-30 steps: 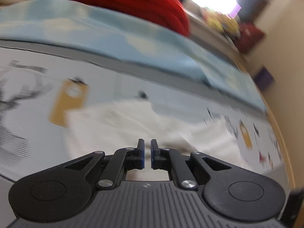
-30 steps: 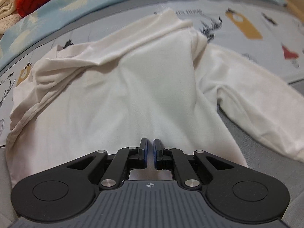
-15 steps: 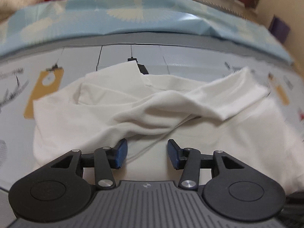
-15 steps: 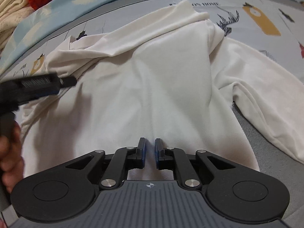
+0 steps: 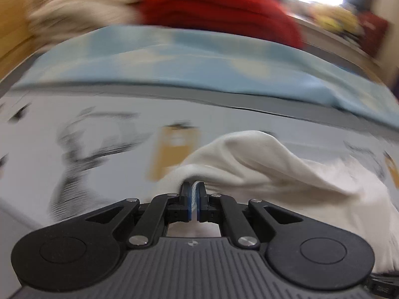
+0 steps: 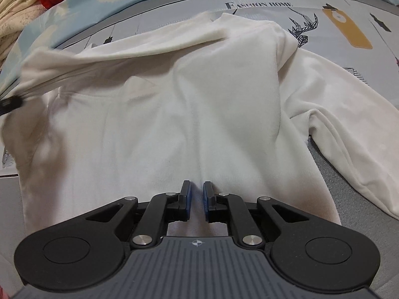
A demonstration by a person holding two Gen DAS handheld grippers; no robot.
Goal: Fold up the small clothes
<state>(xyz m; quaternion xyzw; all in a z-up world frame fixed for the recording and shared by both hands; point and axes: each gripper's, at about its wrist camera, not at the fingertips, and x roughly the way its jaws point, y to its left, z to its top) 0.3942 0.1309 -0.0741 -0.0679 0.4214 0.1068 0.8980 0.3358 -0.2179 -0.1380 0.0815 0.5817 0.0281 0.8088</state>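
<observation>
Lying spread across a printed bed sheet [image 6: 261,0] is a white long-sleeved top [image 6: 199,104], its body facing up and its collar end pointing away toward the far side of the bed. One sleeve [image 6: 349,134] is stretching out to the right onto a plain grey cover [image 6: 369,214], while the other sleeve [image 6: 104,57] is being drawn up off the body toward the left edge of the right wrist view, where a dark gripper tip is showing, blurred. The left gripper [image 5: 194,189] is clamping a bunched fold of the top's white cloth [image 5: 261,164]; its jaws have just been closing, and the cloth is sitting squeezed between the blue pads [image 5: 190,199], with the fabric rising in a soft hump just beyond them. That view is smeared with motion, so fine detail is hard to tell. The right gripper [image 6: 197,189] is resting over the lower part of the top's body, pointing steeply down, its jaws standing nearly together with a narrow gap; whether any cloth is pinched between them cannot be told. The sheet is showing drawn deer heads [image 6: 303,28], mustard tags [image 6: 346,28] and the words "Fashion home". Beyond the sheet, a light blue blanket [image 5: 199,67] with pale blotches is running across the bed, and behind it a red blanket [image 5: 217,10] is lying beside a cream blanket [image 5: 82,2] piled at the left.
</observation>
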